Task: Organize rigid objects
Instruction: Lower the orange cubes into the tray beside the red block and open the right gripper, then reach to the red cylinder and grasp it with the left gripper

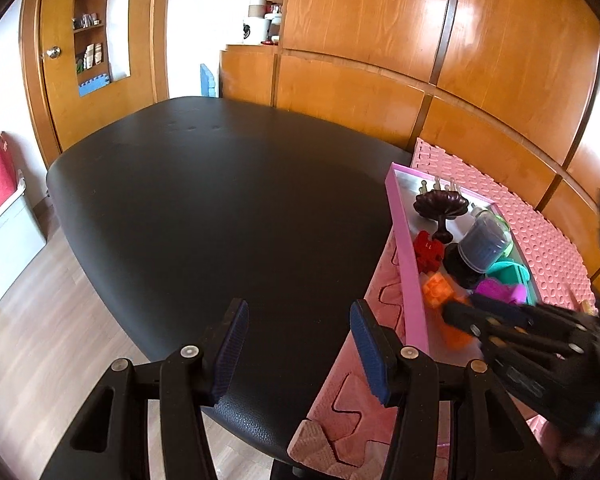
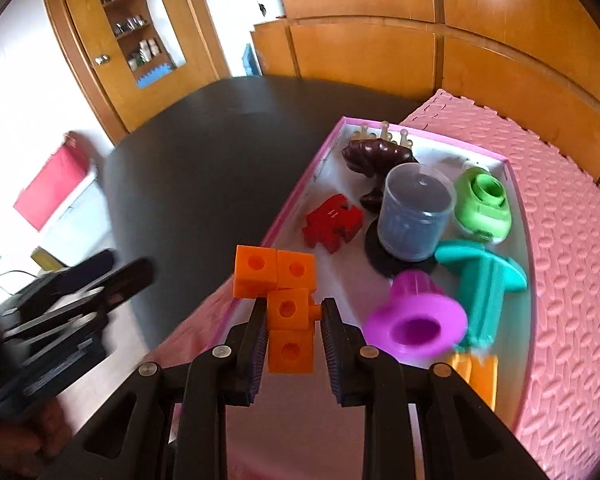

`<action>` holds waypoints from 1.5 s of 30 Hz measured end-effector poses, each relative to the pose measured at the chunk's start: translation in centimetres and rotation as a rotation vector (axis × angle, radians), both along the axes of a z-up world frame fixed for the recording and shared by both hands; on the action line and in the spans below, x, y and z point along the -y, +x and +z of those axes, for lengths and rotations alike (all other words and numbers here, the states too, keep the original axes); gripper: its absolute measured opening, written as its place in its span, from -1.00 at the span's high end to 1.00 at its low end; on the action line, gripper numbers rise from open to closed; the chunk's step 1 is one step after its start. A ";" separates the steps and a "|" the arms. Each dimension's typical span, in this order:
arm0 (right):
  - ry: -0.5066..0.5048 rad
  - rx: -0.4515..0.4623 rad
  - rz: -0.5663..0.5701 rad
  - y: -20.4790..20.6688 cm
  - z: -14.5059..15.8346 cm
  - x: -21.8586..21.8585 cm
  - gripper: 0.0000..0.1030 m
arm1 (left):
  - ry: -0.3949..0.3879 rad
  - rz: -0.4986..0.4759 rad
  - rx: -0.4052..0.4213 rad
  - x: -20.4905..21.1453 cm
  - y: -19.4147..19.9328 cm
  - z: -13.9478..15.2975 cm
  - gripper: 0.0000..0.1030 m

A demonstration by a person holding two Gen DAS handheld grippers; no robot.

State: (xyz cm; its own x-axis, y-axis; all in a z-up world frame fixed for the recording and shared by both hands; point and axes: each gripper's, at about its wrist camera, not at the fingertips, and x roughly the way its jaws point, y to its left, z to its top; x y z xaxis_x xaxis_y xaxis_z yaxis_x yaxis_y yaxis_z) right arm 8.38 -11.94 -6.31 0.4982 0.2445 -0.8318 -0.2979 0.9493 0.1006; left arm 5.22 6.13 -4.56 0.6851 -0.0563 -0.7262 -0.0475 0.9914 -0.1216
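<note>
Right gripper (image 2: 294, 320) pinching a cluster of linked orange cubes (image 2: 286, 292), its two pads pressed against one cube of the chain, held above the near end of the pink-rimmed tray (image 2: 288, 208); the cluster is clear of the tray floor, with two cubes projecting up and to the left over the tray's left rim. Left gripper (image 1: 296, 344) with its jaws spread and nothing between them, poised over the bare black table (image 1: 220, 200) just left of the tray. Contents of the tray, from far end to near: small pale pegs (image 2: 384, 130) against the far wall; a dark brown pedestal dish (image 2: 376, 160); a red jigsaw-shaped block (image 2: 332, 222) lying flat toward the left rim; a clear cylindrical container (image 2: 416, 216) standing on a black disc; a light green round piece (image 2: 484, 204) beside the right wall; a teal flanged piece (image 2: 484, 280) lying on its side; a purple funnel-shaped piece (image 2: 414, 320) with its mouth turned toward the camera; and an orange piece (image 2: 476, 372), partly hidden, nearest the camera. The tray rests on pink interlocking foam mats (image 2: 572, 260), which border it on the right. In the left wrist view the right gripper appears blurred at lower right, over the tray's near end
</note>
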 end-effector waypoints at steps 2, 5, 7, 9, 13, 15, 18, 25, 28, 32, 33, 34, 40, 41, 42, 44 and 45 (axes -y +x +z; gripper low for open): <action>0.002 -0.003 -0.014 0.7 -0.6 0.0 0.47 | 0.003 -0.003 0.001 0.2 0.0 0.0 -0.04; 0.024 -0.011 0.001 0.5 -0.7 0.1 0.38 | 0.005 0.000 0.005 0.1 0.0 0.1 -0.05; 0.033 0.003 0.014 -0.1 -0.3 0.2 0.30 | 0.005 0.003 0.007 0.1 0.0 0.1 -0.04; 0.057 0.027 0.022 -0.9 0.4 0.6 0.25 | 0.006 0.002 0.009 0.1 0.0 0.2 -0.04; 0.076 0.082 0.020 -2.2 1.9 0.9 0.17 | 0.009 -0.010 0.021 0.4 -0.3 0.7 -0.05; 0.073 0.108 0.011 -2.7 2.6 1.4 0.16 | 0.015 -0.018 0.031 0.7 -0.5 1.0 -0.06; 0.068 0.139 -0.015 -3.7 3.6 2.5 0.16 | 0.035 -0.035 0.055 1.3 -0.9 1.5 -0.07; 0.047 0.186 -0.091 -5.0 4.9 5.6 0.15 | 0.055 -0.089 0.092 2.9 -1.7 2.6 -0.08; 0.043 0.200 -0.140 -5.7 5.2 7.7 0.15 | 0.069 -0.120 0.103 3.9 -1.9 2.9 -0.08; 0.041 0.212 -0.211 -6.4 5.7 10.9 0.15 | 0.080 -0.161 0.114 5.4 -2.2 3.3 -0.08; 0.036 0.216 -0.228 -6.6 5.7 11.7 0.15 | 0.084 -0.175 0.115 5.8 -2.3 3.4 -0.08; 0.031 0.218 -0.243 -6.8 5.8 12.5 0.15 | 0.087 -0.185 0.116 6.2 -2.3 3.4 -0.08; -0.005 0.233 -0.346 -7.9 6.6 18.1 0.15 | 0.111 -0.260 0.125 9.2 -2.6 3.9 -0.09; -0.011 0.233 -0.369 -8.1 6.7 19.2 0.15 | 0.118 -0.277 0.127 9.9 -2.6 3.9 -0.09; -0.018 0.234 -0.394 -8.3 6.8 20.4 0.15 | 0.123 -0.292 0.129 10.5 -2.6 4.0 -0.08; -0.035 0.239 -0.443 -8.7 7.0 22.7 0.15 | 0.130 -0.323 0.128 11.6 -2.7 4.1 -0.08; -0.044 0.242 -0.466 -9.0 7.1 23.9 0.15 | 0.136 -0.342 0.129 12.3 -2.7 4.2 -0.08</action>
State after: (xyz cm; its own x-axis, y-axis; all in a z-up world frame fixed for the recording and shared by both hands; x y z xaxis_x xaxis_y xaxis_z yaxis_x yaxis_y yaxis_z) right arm -0.58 -35.80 0.79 0.7249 -0.0817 -0.6840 0.1475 0.9883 0.0381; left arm 2.48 -6.15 -0.34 0.7297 -0.2068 -0.6518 0.2958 0.9548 0.0282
